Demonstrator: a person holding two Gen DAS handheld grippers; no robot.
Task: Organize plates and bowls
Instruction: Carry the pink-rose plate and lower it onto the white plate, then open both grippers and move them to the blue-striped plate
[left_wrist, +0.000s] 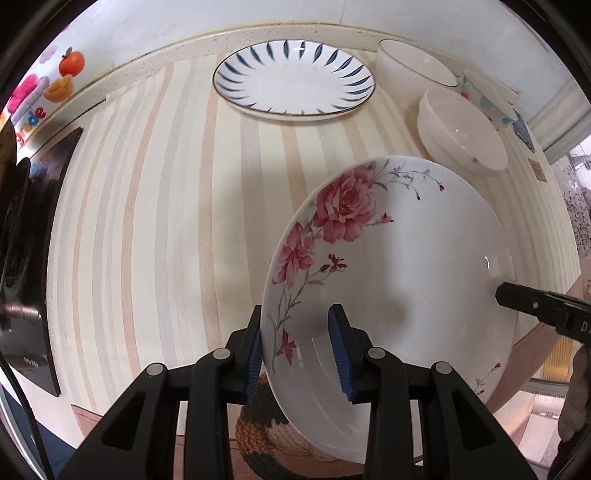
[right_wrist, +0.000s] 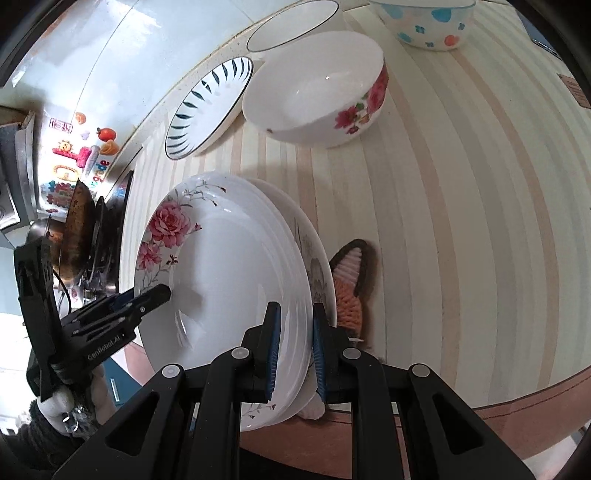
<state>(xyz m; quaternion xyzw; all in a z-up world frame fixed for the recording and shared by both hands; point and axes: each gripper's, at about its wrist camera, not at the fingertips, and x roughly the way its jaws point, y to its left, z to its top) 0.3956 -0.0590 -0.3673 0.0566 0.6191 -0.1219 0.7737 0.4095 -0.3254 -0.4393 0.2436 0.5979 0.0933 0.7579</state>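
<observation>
A white deep plate with pink roses (left_wrist: 399, 258) (right_wrist: 229, 266) tops a short stack of plates; a lower plate with a grey pattern (right_wrist: 318, 266) shows beneath. The stack tilts above a knitted orange mat (right_wrist: 351, 288). My left gripper (left_wrist: 295, 350) straddles the near rim, one pad under it and one inside, shut on the stack. My right gripper (right_wrist: 295, 350) is shut on the opposite rim. Each gripper shows in the other's view: the right gripper (left_wrist: 498, 295), the left gripper (right_wrist: 164, 290). A blue-leaf plate (left_wrist: 293, 79) (right_wrist: 208, 110) lies by the wall.
On the striped table (left_wrist: 166, 221) stand a plain white bowl (left_wrist: 413, 62) (right_wrist: 295, 26), a rose-printed bowl (left_wrist: 461, 133) (right_wrist: 317, 88) and a blue-dotted bowl (right_wrist: 424, 22). A dark pan on a stove (right_wrist: 81, 229) is at the left. The table's edge runs just below the stack.
</observation>
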